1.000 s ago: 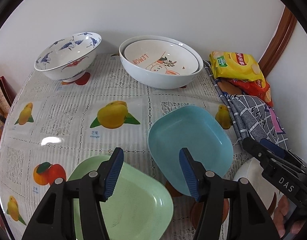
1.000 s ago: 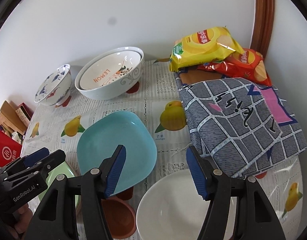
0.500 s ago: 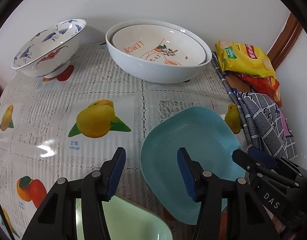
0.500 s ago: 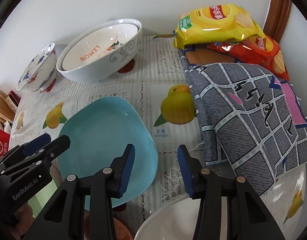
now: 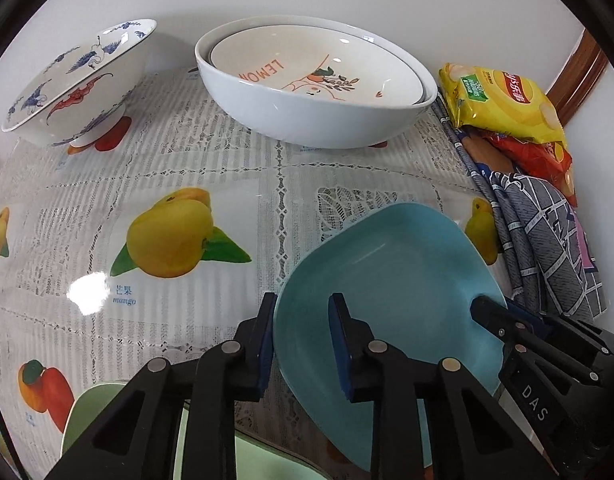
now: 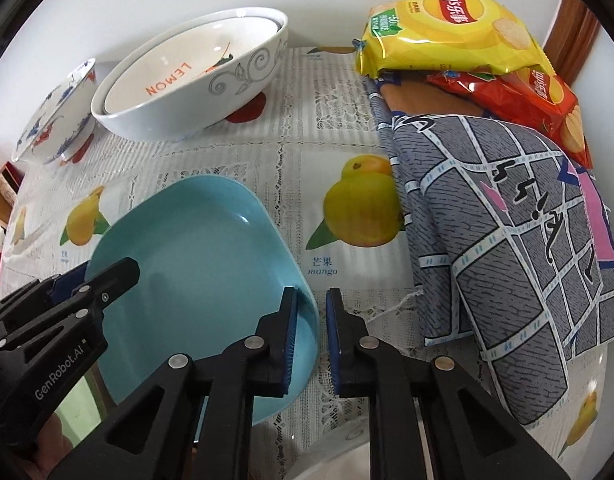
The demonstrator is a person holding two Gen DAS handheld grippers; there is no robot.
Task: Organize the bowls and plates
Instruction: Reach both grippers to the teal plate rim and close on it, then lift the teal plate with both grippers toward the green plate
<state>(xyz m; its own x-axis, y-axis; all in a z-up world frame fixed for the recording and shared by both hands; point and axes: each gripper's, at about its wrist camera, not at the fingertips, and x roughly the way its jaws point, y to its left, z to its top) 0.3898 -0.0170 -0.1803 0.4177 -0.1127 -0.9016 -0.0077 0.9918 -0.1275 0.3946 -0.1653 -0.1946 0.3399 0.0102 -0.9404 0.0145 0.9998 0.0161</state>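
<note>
A square blue plate (image 5: 395, 280) lies on the fruit-print tablecloth (image 5: 155, 168). My left gripper (image 5: 303, 344) straddles its left rim, one pad outside and one on the inner wall, jaws closing on it. My right gripper (image 6: 311, 336) straddles the opposite rim of the blue plate (image 6: 195, 248), jaws closing too, nearly together on the edge. Each gripper shows at the side of the other's view. A green plate (image 5: 107, 412) lies nearer, partly hidden by my left gripper. At the back a LEMON bowl (image 5: 307, 68) is nested in a large white bowl (image 5: 319, 120).
A blue-and-white patterned bowl (image 5: 79, 80) stands at the back left. Yellow (image 6: 447, 28) and red (image 6: 527, 96) chip bags and a grey checked cloth (image 6: 507, 248) fill the right side. A white bowl's rim (image 6: 335, 468) shows at the near edge.
Both grippers have come down and forward onto the blue plate, and their jaws have narrowed around its opposite rims. The green plate has slipped mostly out of the left view.
</note>
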